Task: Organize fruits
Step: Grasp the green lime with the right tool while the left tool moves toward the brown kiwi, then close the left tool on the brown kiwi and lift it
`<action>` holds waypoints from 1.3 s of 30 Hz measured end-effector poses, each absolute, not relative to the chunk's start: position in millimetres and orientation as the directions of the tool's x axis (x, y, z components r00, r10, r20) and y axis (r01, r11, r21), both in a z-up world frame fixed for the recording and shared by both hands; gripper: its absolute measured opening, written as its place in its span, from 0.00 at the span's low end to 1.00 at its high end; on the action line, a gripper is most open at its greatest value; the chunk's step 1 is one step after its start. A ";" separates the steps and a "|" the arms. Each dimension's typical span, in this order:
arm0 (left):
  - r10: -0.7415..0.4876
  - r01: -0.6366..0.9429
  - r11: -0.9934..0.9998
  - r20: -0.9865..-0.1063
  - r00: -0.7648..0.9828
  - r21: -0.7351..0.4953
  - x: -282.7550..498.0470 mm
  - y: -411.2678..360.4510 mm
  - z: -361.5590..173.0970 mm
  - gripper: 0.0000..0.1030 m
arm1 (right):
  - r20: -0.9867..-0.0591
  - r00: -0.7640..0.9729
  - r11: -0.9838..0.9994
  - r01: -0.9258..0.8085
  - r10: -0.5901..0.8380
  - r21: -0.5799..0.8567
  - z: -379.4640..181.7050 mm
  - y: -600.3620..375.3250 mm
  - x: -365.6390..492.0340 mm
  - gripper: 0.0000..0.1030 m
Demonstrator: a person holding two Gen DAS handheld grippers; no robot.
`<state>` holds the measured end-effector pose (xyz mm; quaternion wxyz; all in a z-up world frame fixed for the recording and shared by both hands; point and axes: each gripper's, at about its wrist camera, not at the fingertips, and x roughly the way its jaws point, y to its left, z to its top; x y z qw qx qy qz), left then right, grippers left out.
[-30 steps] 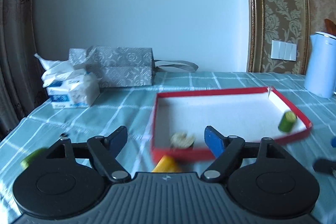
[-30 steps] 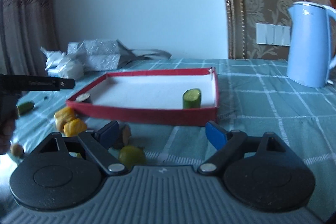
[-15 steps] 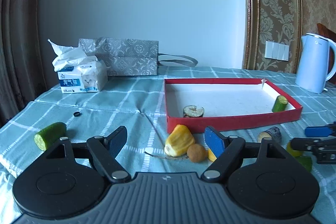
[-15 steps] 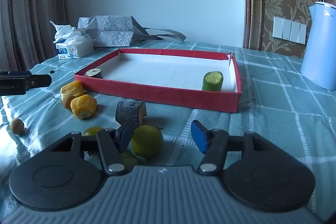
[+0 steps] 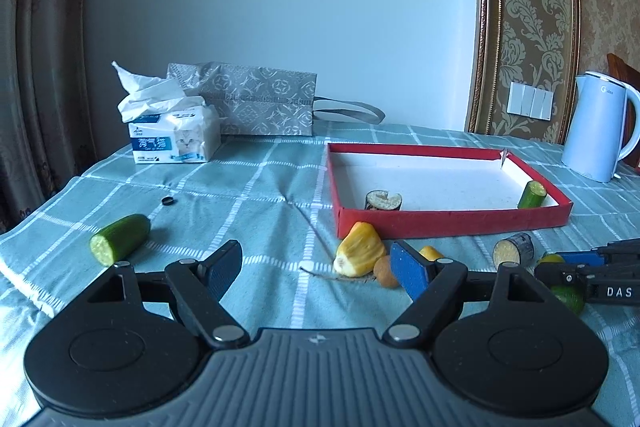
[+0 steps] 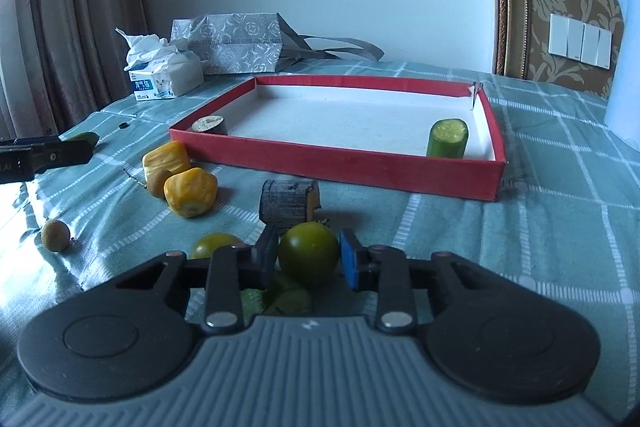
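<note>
Jaws of the right gripper (image 6: 308, 259) are clamping a green fruit (image 6: 309, 253) near the red tray (image 6: 340, 163); the left gripper (image 5: 316, 267) is gaping over bare cloth.

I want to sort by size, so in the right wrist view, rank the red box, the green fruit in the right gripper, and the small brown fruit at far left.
1. red box
2. green fruit, though its nearness to the camera enlarges it
3. small brown fruit
</note>
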<state>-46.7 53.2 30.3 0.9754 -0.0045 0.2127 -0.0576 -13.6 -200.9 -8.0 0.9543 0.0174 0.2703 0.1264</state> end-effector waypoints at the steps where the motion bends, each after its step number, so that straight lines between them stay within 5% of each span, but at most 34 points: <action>1: -0.115 0.109 0.993 -0.414 0.903 -0.039 -49.4 55.6 30.8 0.79 | -0.509 0.824 0.968 -0.227 0.248 0.103 -7.8 -201.2 -14.1 0.29; 12: -0.174 0.203 0.979 -0.430 0.886 0.023 -89.1 54.0 24.0 0.79 | -0.402 0.901 0.984 -0.119 0.163 0.133 4.9 -228.0 -25.7 0.30; 18: -0.093 0.171 0.981 -0.536 0.839 0.097 -81.2 34.9 2.2 0.79 | -0.399 0.906 0.986 -0.101 0.145 0.131 5.7 -234.2 -24.4 0.30; 24: -0.112 0.191 0.979 -0.577 0.809 0.077 -80.1 35.0 -8.2 0.53 | -0.393 0.909 0.986 -0.089 0.137 0.139 4.8 -237.2 -24.8 0.30; 30: -0.125 0.198 0.978 -0.582 0.803 0.062 -76.9 34.9 -7.6 0.51 | -0.391 0.910 0.987 -0.088 0.136 0.138 4.8 -236.5 -25.2 0.30; 34: -0.132 0.200 0.978 -0.585 0.800 0.054 -76.2 35.0 -6.7 0.30 | -0.390 0.911 0.986 -0.087 0.136 0.141 4.6 -237.3 -25.2 0.30; 39: -0.126 0.195 0.979 -0.590 0.798 0.054 -75.6 33.2 -5.2 0.27 | -0.387 0.911 0.986 -0.088 0.138 0.145 4.8 -237.7 -25.2 0.30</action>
